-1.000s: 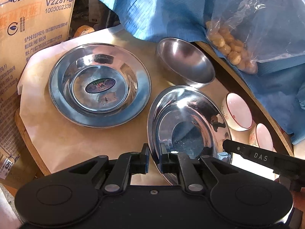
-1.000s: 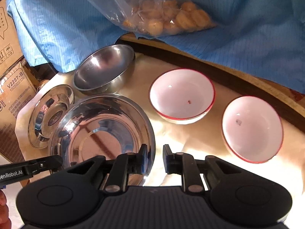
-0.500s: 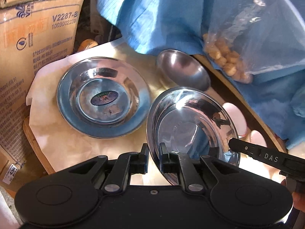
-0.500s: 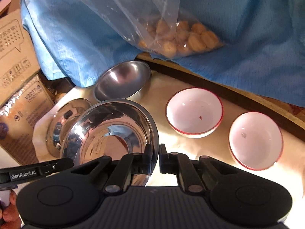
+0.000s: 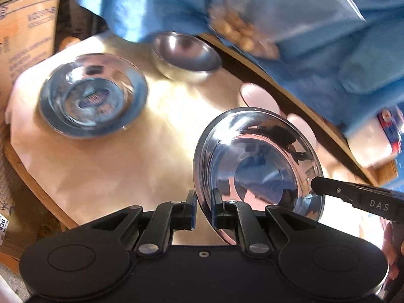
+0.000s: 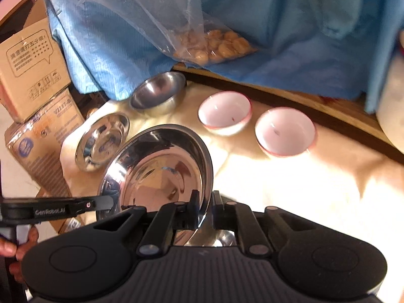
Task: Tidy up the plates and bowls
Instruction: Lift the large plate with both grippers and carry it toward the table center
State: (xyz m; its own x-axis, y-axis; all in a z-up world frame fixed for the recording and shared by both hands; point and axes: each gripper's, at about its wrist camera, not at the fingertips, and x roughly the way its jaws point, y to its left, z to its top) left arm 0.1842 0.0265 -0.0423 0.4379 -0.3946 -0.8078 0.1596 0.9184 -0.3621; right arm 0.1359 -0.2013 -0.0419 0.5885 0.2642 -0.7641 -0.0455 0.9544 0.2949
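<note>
Up off the worktop [image 5: 106,171] came the shiny plate [image 5: 255,161]; both grippers' fingers [image 5: 216,202] [image 6: 194,203] pinch its thin, slippery rim tight.

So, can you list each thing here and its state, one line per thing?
Steel plate: lifted, tilted, gripped at both rims.
Left gripper: shut on the plate.
Right gripper: shut on the plate.
Stacked plates: flat on the table.
Steel bowl: upright, empty.
Two white bowls: upright, empty.
Plastic bag: open.

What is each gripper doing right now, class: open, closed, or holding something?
Left gripper: closed on the rim of the steel plate.
Right gripper: closed on the same steel plate's opposite rim.
</note>
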